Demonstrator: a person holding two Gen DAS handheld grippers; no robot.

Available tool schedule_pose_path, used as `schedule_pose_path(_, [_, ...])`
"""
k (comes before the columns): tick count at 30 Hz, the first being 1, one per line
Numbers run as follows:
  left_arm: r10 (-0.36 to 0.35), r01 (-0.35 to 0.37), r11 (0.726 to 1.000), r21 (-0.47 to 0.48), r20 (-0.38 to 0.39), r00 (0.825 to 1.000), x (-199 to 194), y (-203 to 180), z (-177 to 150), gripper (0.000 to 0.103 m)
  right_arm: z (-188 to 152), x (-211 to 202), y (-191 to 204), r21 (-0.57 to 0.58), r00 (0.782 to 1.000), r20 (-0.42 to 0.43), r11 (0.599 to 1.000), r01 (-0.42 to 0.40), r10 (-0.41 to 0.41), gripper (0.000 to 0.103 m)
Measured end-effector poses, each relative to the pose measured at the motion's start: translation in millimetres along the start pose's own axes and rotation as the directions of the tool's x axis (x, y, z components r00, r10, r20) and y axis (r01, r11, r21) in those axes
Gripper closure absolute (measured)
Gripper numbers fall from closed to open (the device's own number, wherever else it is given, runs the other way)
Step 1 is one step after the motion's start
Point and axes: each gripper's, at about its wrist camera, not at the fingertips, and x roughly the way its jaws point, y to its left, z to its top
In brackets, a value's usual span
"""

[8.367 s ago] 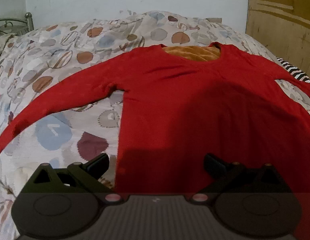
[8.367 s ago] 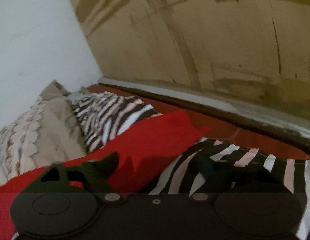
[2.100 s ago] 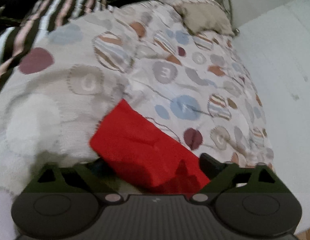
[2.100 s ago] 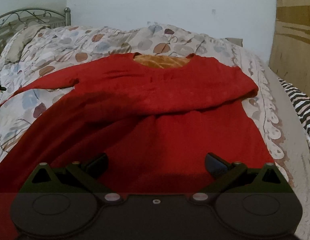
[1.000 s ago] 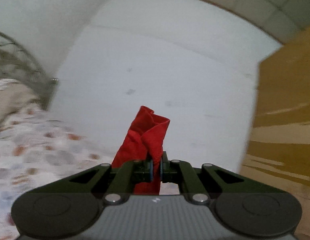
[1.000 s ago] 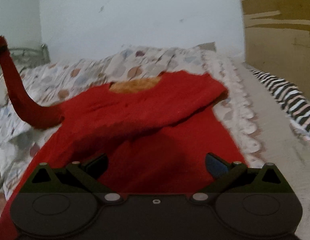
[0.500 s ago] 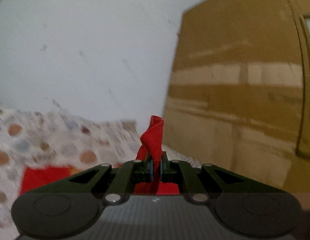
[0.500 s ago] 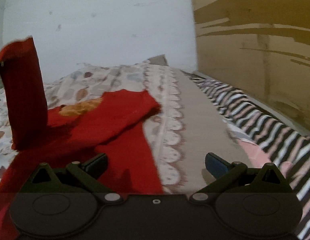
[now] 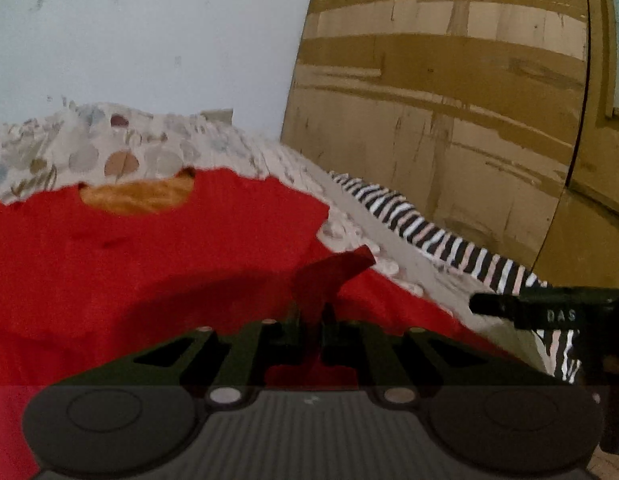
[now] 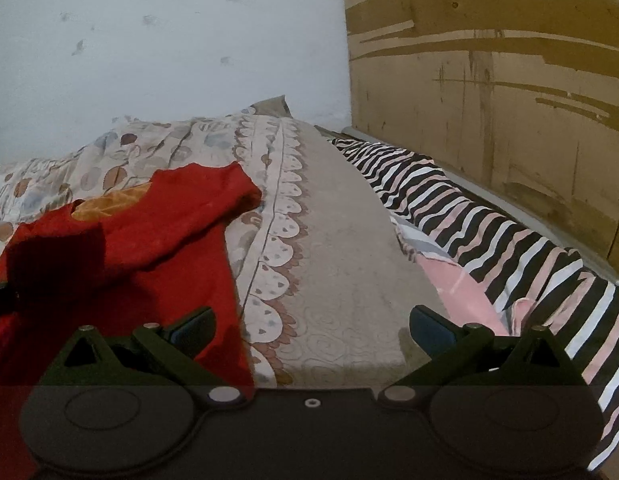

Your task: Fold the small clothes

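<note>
A red long-sleeved shirt (image 9: 149,248) with an orange lining at the neck lies flat on the patterned bedspread (image 9: 121,148). Its right sleeve is folded across the chest. My left gripper (image 9: 314,314) hangs low over the shirt's right side. Its jaws are opening, and the left sleeve's cuff (image 9: 333,272) still stands between them. In the right wrist view the same sleeve (image 10: 57,260) rises at the far left over the shirt (image 10: 181,216). My right gripper (image 10: 311,324) stands open over the bedspread's beige border (image 10: 341,240), just right of the shirt, holding nothing.
A black, white and pink striped cloth (image 10: 489,232) lies along the bed's right side, against a brown wooden panel (image 10: 509,80). A pale wall (image 10: 149,40) stands behind the bed. One black finger of the right gripper (image 9: 529,308) shows at the left wrist view's right edge.
The left gripper has carried the sleeve cuff from high in the air down and across to the shirt's right side. The right gripper has swung to the right, off the shirt, onto the bedspread border.
</note>
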Motion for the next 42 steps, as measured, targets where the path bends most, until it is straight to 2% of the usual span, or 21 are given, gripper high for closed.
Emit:
schedule_pose_path(1, [-0.015, 0.014, 1.000, -0.015, -0.011, 1.000, -3.2, 0.8, 0.2, 0.076, 0.1, 0.3, 1.1, -0.001, 1.000, 0.001, 1.000, -0.002, 0.002, 0.000])
schedule_pose_path(2, [-0.028, 0.027, 0.999, -0.032, -0.022, 0.999, -6.9, 0.3, -0.4, 0.069, 0.3, 1.3, 2.4, -0.003, 1.000, 0.002, 1.000, -0.005, 0.005, 0.000])
schedule_pose_path(4, [-0.033, 0.031, 0.997, -0.070, -0.027, 0.999, -14.4, 4.0, -3.0, 0.037, 0.1, 2.8, 5.3, -0.006, 1.000, 0.000, 1.000, -0.010, 0.010, 0.000])
schedule_pose_path(9, [0.027, -0.029, 0.994, -0.103, -0.018, 0.999, -42.1, 13.9, -5.2, 0.013, 1.8, 6.1, 13.7, -0.019, 1.000, -0.001, 0.999, -0.032, 0.032, 0.000])
schedule_pose_path(12, [0.150, -0.154, 0.979, -0.132, -0.036, 0.988, -59.6, 29.3, -5.2, 0.005, 5.0, 6.9, 22.5, -0.038, 0.999, 0.005, 0.998, -0.052, 0.052, 0.000])
schedule_pose_path(14, [0.256, -0.264, 0.954, -0.141, -0.073, 0.964, -67.5, 45.5, -5.8, 0.004, 9.0, 7.4, 29.4, -0.056, 0.997, 0.010, 0.996, -0.076, 0.077, 0.000])
schedule_pose_path(16, [0.364, -0.374, 0.918, -0.130, -0.098, 0.926, -73.7, 64.5, -7.5, 0.003, 13.8, 9.3, 37.9, -0.080, 0.994, 0.009, 0.991, -0.105, 0.106, 0.000])
schedule_pose_path(19, [0.508, -0.517, 0.853, -0.069, -0.116, 0.853, -74.5, 93.0, -11.0, 0.002, 21.5, 13.4, 51.8, -0.097, 0.988, 0.006, 0.983, -0.155, 0.157, 0.000])
schedule_pose_path(23, [0.622, -0.624, 0.781, 0.030, -0.139, 0.771, -57.5, 123.6, -9.2, 0.002, 27.3, 23.9, 68.2, -0.040, 0.969, 0.002, 0.969, -0.245, 0.245, 0.000])
schedule_pose_path(25, [0.635, -0.638, 0.770, 0.020, -0.120, 0.763, -48.2, 136.3, -4.4, 0.001, 27.3, 33.6, 79.3, -0.032, 0.963, -0.015, 0.963, -0.269, 0.268, 0.000])
schedule_pose_path(28, [0.637, -0.643, 0.766, -0.032, -0.099, 0.764, -36.2, 153.0, 7.5, 0.001, 21.6, 51.5, 94.8, -0.040, 0.951, -0.079, 0.952, -0.303, 0.299, 0.000])
schedule_pose_path(31, [0.680, -0.681, 0.732, -0.001, -0.059, 0.731, -22.6, 166.2, 15.2, 0.000, 9.5, 69.1, 105.4, -0.073, 0.953, -0.159, 0.959, -0.273, 0.259, 0.000])
schedule_pose_path(34, [0.708, -0.707, 0.705, 0.050, -0.006, 0.706, -11.2, 175.1, 15.7, 0.000, 6.0, 67.7, 106.3, -0.081, 0.955, -0.148, 0.959, -0.270, 0.257, 0.000])
schedule_pose_path(38, [0.722, -0.725, 0.675, 0.138, 0.084, 0.687, -4.9, 168.4, 7.3, 0.000, 2.0, 69.2, 105.9, -0.091, 0.956, -0.144, 0.958, -0.271, 0.256, 0.000])
schedule_pose_path(40, [0.726, -0.736, 0.663, 0.135, 0.124, 0.677, -10.0, 161.3, 4.2, 0.003, 0.8, 69.2, 106.6, -0.101, 0.957, -0.143, 0.959, -0.266, 0.251, 0.000])
schedule_pose_path(42, [0.719, -0.736, 0.670, 0.098, 0.160, 0.676, -18.7, 158.2, 2.9, 0.006, 0.5, 68.7, 107.3, -0.109, 0.959, -0.140, 0.959, -0.262, 0.246, 0.000])
